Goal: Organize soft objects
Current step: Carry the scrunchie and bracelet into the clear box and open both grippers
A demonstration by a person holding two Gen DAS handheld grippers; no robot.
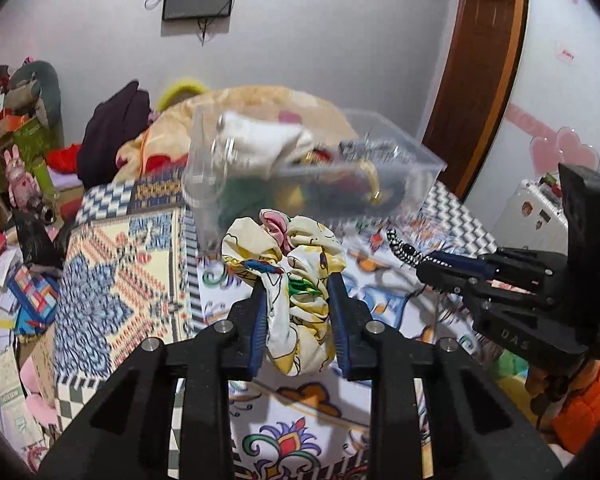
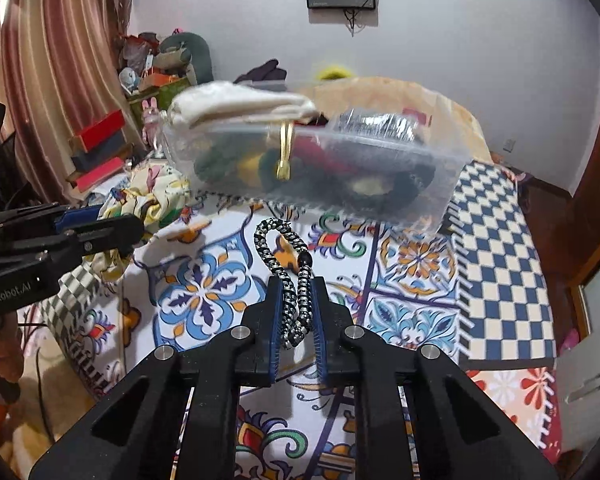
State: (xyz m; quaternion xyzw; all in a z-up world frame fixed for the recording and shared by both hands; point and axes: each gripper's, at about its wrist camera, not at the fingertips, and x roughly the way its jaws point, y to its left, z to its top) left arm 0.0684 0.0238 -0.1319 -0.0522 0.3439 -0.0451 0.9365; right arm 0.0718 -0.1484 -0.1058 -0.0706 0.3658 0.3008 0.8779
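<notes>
Gripping a floral scrunchie (image 1: 296, 292), left gripper (image 1: 298, 280) jaws pinch; right gripper (image 2: 297, 284) jaws clamp a braided hair tie (image 2: 296, 280)

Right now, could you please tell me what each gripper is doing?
Left gripper: closed on the floral scrunchie.
Right gripper: closed on the black-and-white hair tie.

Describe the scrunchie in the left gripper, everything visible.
The floral scrunchie is gathered, satiny-looking cream fabric with yellow, green, pink and blue print. The left gripper is shut on it, blue pads pinching its lower half; the ruffled top bulges above the fingertips. It hangs above the patterned cloth, in front of the clear bin.
</notes>
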